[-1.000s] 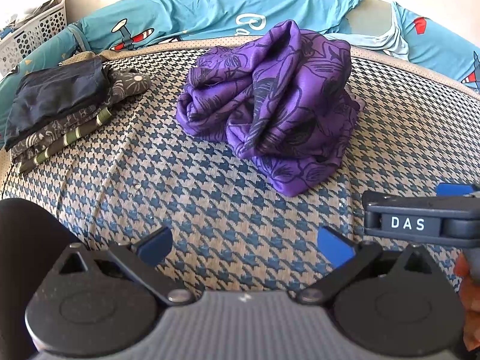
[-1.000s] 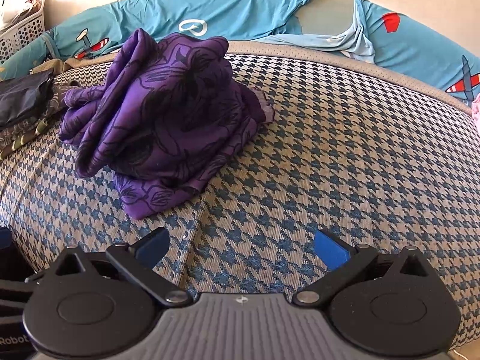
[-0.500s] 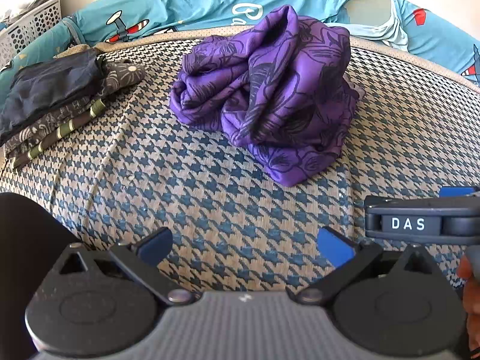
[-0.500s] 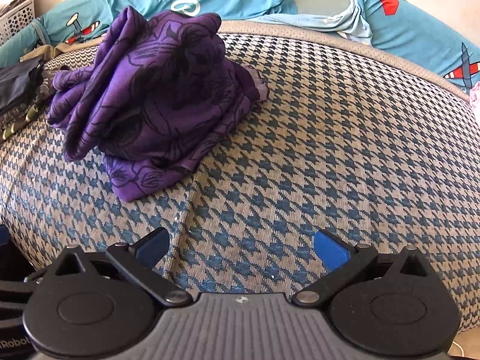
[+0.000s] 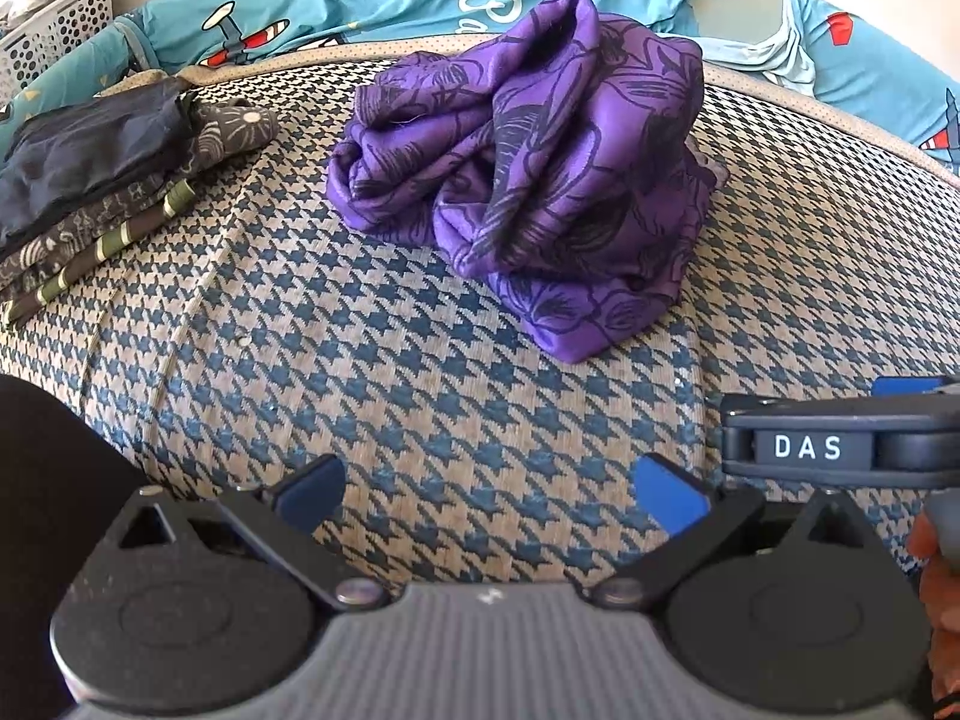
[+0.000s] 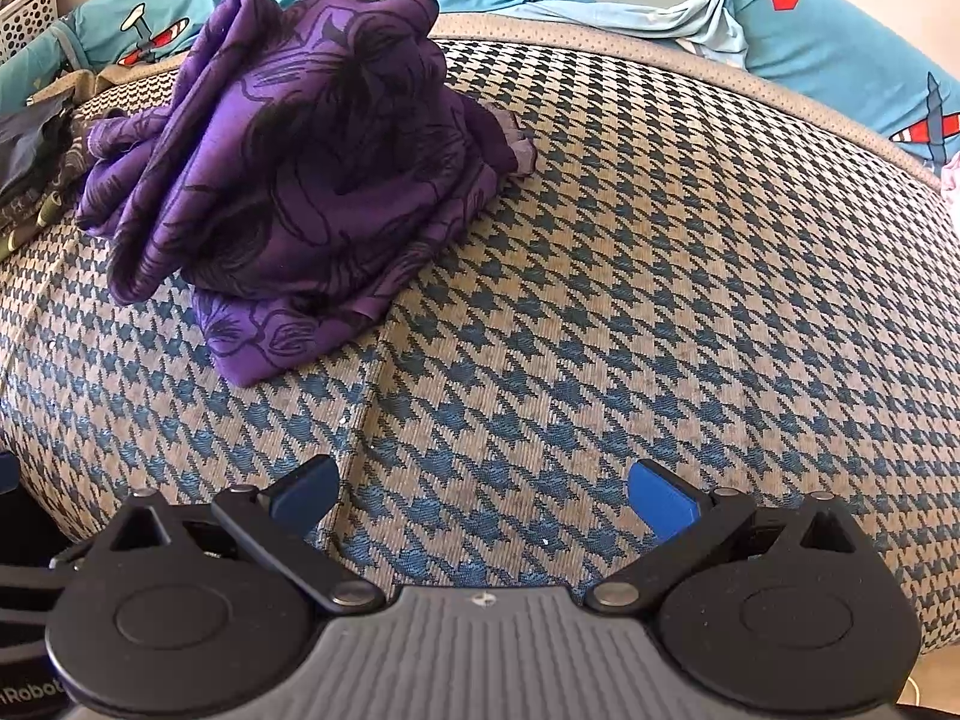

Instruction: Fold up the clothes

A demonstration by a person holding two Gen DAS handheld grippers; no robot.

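A purple garment point(image 5: 528, 180) with a dark floral print is seen bunched in a heap on a houndstooth cushion point(image 5: 420, 372), toward its far side. A folded stack point(image 5: 102, 180) is laid at the cushion's left edge, well apart from the heap. The left gripper point(image 5: 489, 489) and right gripper point(image 6: 483, 489) are held low over the near edge, jaws spread apart and nothing gripped. A teal sheet point(image 6: 840, 30) is draped behind.

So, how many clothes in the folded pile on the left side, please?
3 layers show, perhaps more hidden. In the folded pile, a dark navy piece lies on top, a brown patterned piece under it, and a green-striped piece lowest. The purple garment lies apart, crumpled.
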